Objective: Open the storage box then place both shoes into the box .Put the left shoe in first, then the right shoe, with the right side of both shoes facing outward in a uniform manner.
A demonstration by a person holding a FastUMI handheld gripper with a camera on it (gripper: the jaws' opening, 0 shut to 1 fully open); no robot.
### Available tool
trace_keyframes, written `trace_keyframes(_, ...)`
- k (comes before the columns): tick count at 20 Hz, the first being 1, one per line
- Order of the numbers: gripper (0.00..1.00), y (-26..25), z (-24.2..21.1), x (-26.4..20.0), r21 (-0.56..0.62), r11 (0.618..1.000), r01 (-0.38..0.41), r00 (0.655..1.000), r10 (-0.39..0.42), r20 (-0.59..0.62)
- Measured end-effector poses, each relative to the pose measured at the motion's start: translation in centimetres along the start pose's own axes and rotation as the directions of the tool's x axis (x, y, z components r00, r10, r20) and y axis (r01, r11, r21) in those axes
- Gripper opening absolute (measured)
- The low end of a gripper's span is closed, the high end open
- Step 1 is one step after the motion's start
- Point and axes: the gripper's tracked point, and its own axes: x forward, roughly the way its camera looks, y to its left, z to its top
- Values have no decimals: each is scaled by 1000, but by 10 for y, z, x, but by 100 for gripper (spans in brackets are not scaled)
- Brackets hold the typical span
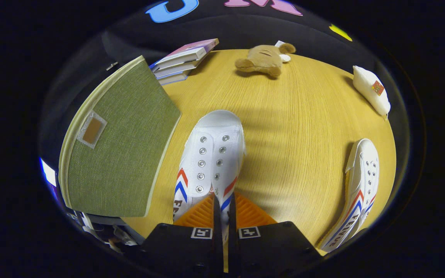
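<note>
Gripper fingers pinch 1 white shoe at its heel collar. Carrying it level toward the green storage box just beside it likely prevents slipping.

a staged booth dressed as a home corner: a round wooden table against black cloth, bearing a book stack, plush toy and green fabric storage box (lid shut).
</note>
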Motion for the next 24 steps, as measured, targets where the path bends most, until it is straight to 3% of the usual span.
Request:
trace_keyframes(7, 6, 13, 10, -24, 111, 994, 2, 1000, -5, 28)
trace_keyframes(16, 6, 45, 51, -140, 342, 940, 8, 983, -71, 172)
trace_keyframes(20, 6, 80, 90, -190, 342, 940, -15, 966, -74, 248)
trace_keyframes(24, 6, 135, 124, -207, 317, 945, -86, 955, -12, 296)
